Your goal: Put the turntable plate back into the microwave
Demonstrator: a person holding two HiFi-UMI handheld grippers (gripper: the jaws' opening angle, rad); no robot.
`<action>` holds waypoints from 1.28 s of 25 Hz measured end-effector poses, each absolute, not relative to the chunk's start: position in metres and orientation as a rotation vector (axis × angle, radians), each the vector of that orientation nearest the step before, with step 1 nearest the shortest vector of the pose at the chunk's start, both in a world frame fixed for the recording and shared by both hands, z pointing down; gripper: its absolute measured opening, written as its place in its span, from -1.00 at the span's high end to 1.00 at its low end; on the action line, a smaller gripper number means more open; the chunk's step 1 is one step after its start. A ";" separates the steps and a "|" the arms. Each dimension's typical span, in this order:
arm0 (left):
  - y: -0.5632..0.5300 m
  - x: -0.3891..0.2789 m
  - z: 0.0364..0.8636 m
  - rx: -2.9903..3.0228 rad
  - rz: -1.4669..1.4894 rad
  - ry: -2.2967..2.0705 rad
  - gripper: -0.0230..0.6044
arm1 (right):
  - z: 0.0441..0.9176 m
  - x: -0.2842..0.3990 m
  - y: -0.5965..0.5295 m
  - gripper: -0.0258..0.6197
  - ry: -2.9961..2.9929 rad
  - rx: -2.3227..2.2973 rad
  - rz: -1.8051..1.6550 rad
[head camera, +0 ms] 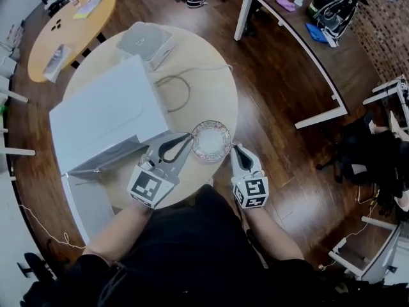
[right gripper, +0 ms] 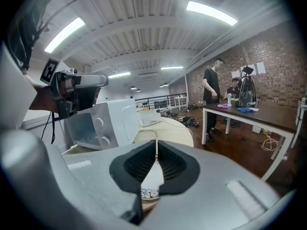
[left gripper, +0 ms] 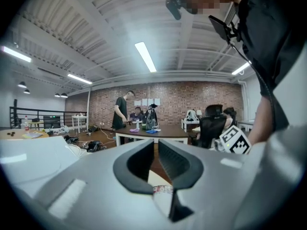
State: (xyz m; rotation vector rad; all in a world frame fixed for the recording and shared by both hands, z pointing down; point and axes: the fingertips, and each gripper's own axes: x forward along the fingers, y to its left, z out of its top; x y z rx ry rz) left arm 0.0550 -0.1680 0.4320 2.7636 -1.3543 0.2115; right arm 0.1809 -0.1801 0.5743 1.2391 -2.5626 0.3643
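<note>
A: Nearest first. What are the two claws doing?

B: The right gripper (head camera: 235, 148) has its jaws closed tip to tip, with nothing caught between them. The left gripper (head camera: 189, 136) shows a thin slit between its pads and is also empty.

A: And the turntable plate?

B: The turntable plate (head camera: 211, 141) lies flat near the near right edge of the round table (head camera: 211, 88), between the two grippers. The left tips are at its left rim and the right tips just beside its right rim. I can't tell whether either one touches it. Each gripper view shows a piece of its patterned rim low down, under the jaws.

A: How do you expect it to handle?

B: It looks rigid, smooth and breakable, probably glass or china. I'd expect it to have some weight for its thinness and to slip easily between hard pads. It will not flex, so a knock on the table or the oven wall could chip it.

A: Where would you take hold?

B: On the rim, since that is all a flat plate offers. I'd put one jaw under the lip and one on top, ideally with a claw on each opposite side to keep it level. Both would have to open wider first.

A: And farther off?

B: The white microwave (head camera: 105, 117) stands to the far left with its door open. The cavity looks empty, and a cable (head camera: 182, 85) loops beside it on the right.
</note>
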 end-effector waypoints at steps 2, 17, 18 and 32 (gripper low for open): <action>-0.171 0.054 0.436 2.740 0.201 -1.362 0.81 | 0.579 0.180 -0.180 0.92 -2.553 1.231 0.371; -0.180 0.070 0.458 2.684 0.277 -1.318 0.74 | 0.619 0.188 -0.186 0.68 -2.498 1.187 0.500; -0.180 0.073 0.461 2.683 0.293 -1.306 0.73 | 0.621 0.189 -0.187 0.67 -2.496 1.187 0.518; -0.193 0.094 0.485 2.652 0.359 -1.221 0.69 | 0.655 0.191 -0.183 0.54 -2.458 1.152 0.674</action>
